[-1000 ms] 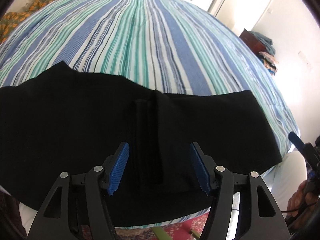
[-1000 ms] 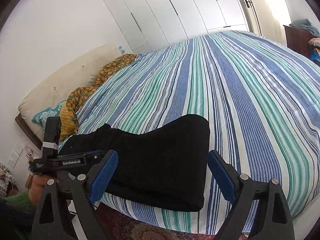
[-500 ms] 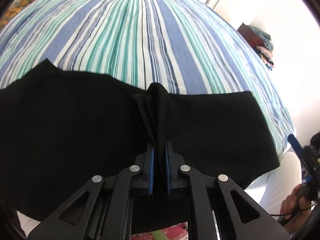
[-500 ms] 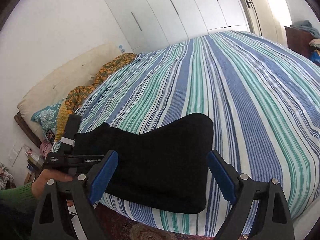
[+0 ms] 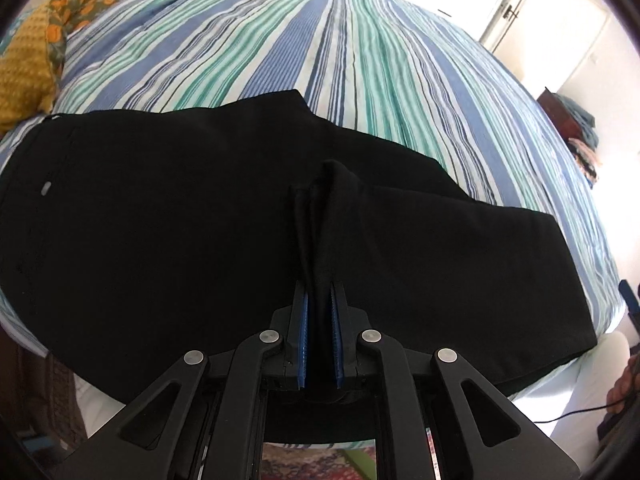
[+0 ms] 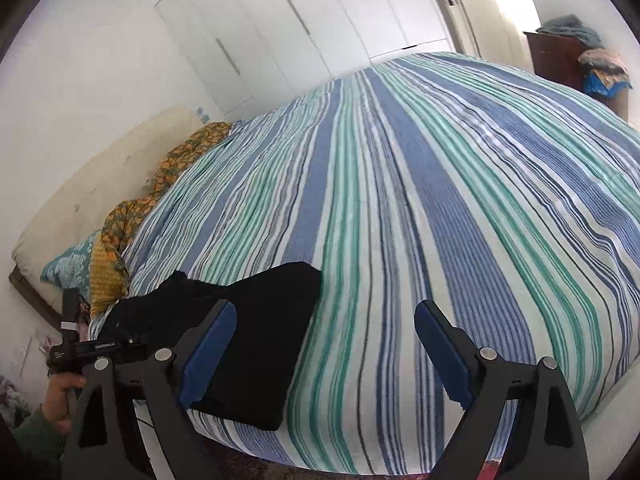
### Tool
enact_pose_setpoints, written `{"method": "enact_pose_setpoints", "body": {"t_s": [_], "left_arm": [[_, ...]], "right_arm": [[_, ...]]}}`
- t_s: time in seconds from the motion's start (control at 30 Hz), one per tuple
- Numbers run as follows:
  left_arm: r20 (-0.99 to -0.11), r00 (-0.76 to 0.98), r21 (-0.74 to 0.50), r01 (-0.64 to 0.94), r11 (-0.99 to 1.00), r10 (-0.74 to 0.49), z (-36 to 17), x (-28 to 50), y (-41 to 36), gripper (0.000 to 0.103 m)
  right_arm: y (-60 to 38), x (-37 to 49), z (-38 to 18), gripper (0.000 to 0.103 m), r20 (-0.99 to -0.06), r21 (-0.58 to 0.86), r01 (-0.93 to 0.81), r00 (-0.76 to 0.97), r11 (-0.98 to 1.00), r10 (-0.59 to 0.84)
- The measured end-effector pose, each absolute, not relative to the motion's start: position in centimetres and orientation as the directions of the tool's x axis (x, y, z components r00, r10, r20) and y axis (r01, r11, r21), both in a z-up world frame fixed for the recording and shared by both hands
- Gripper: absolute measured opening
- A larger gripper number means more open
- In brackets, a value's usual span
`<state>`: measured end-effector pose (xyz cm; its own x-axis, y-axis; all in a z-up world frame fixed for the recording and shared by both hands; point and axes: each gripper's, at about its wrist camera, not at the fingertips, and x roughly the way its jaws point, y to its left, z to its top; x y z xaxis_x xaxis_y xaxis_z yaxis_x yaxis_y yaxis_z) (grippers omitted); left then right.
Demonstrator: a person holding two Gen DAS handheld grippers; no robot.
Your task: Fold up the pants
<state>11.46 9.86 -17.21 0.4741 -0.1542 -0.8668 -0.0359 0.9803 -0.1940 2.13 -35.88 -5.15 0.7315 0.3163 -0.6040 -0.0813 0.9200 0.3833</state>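
Black pants (image 5: 160,220) lie flat along the near edge of the striped bed (image 5: 340,60). My left gripper (image 5: 320,320) is shut on a pinched ridge of the pants' cloth at their near edge, and the cloth rises into a fold between the blue pads (image 5: 303,332). In the right wrist view the pants (image 6: 264,320) lie at the lower left of the bed (image 6: 440,200). My right gripper (image 6: 324,344) is open and empty, above the bedspread just right of the pants' end. The left gripper's body (image 6: 92,350) shows at far left, held by a hand.
An orange patterned blanket (image 5: 36,60) and pillows (image 6: 72,264) lie at the head of the bed. White wardrobe doors (image 6: 320,32) stand behind the bed. A dark dresser with piled clothes (image 6: 580,56) stands at the right. A patterned rug (image 5: 312,464) lies on the floor below.
My left gripper went from open to shut on the pants' cloth and now lifts it into a ridge. My right gripper shifted right, off the pants' end, still open.
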Motion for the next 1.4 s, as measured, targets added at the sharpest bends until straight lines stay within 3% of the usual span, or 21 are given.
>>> {"method": "enact_pose_setpoints", "body": {"t_s": [0.17, 0.27, 0.3, 0.37, 0.4, 0.63, 0.8, 0.93, 1.1, 1.27, 1.33, 1.4], "left_arm": [[-0.858, 0.488, -0.209, -0.045, 0.977, -0.161, -16.6, 11.5, 9.1, 0.010], [-0.853, 0.491, -0.223, -0.041, 0.974, -0.175, -16.9, 11.7, 9.7, 0.012], [-0.852, 0.491, -0.228, -0.038, 0.973, -0.181, -17.0, 11.9, 9.6, 0.014], [-0.850, 0.492, -0.235, -0.037, 0.971, -0.187, -17.2, 11.8, 9.6, 0.015], [-0.849, 0.494, -0.234, -0.037, 0.972, -0.185, -17.3, 11.7, 9.7, 0.015], [-0.842, 0.504, -0.248, -0.040, 0.968, -0.195, -17.7, 11.5, 9.9, 0.020], [-0.840, 0.506, -0.250, -0.042, 0.967, -0.195, -17.6, 11.4, 10.0, 0.022], [-0.841, 0.501, -0.261, -0.040, 0.965, -0.206, -17.4, 11.4, 9.5, 0.037], [-0.813, 0.551, -0.249, -0.040, 0.968, -0.187, -15.5, 10.3, 8.2, 0.069], [-0.784, 0.604, -0.217, -0.052, 0.975, -0.143, -14.6, 9.1, 6.6, 0.076], [-0.789, 0.602, -0.197, -0.060, 0.978, -0.123, -15.1, 9.0, 6.3, 0.076], [-0.793, 0.599, -0.194, -0.068, 0.979, -0.116, -15.5, 8.8, 6.5, 0.076]], "right_arm": [[-29.4, 2.3, -4.1, 0.090, -0.577, 0.299, -0.350, 0.675, 0.888, 0.460], [-26.4, 3.2, -6.1, 0.090, -0.607, 0.330, -0.464, 0.563, 0.822, 0.561], [-25.7, 3.9, -7.9, 0.090, -0.656, 0.352, -0.465, 0.496, 0.812, 0.569], [-25.1, 5.2, -12.3, 0.078, -0.793, 0.356, -0.388, 0.355, 0.850, 0.494], [-25.5, 5.2, -13.4, 0.078, -0.810, 0.362, -0.366, 0.332, 0.857, 0.484], [-26.9, 6.3, -8.0, 0.077, -0.713, 0.446, -0.325, 0.435, 0.834, 0.551], [-26.0, 10.2, -8.0, 0.080, -0.718, 0.431, -0.319, 0.446, 0.844, 0.535], [-26.8, 12.4, -14.0, 0.079, -0.827, 0.430, -0.204, 0.303, 0.880, 0.474], [-27.7, 9.6, -9.5, 0.079, -0.760, 0.412, -0.257, 0.432, 0.874, 0.485], [-26.8, 5.0, -5.6, 0.085, -0.663, 0.397, -0.388, 0.505, 0.832, 0.552], [-26.1, 4.1, -6.9, 0.088, -0.676, 0.396, -0.389, 0.490, 0.832, 0.551], [-26.0, 4.2, -10.0, 0.088, -0.744, 0.399, -0.321, 0.434, 0.859, 0.507]]}}
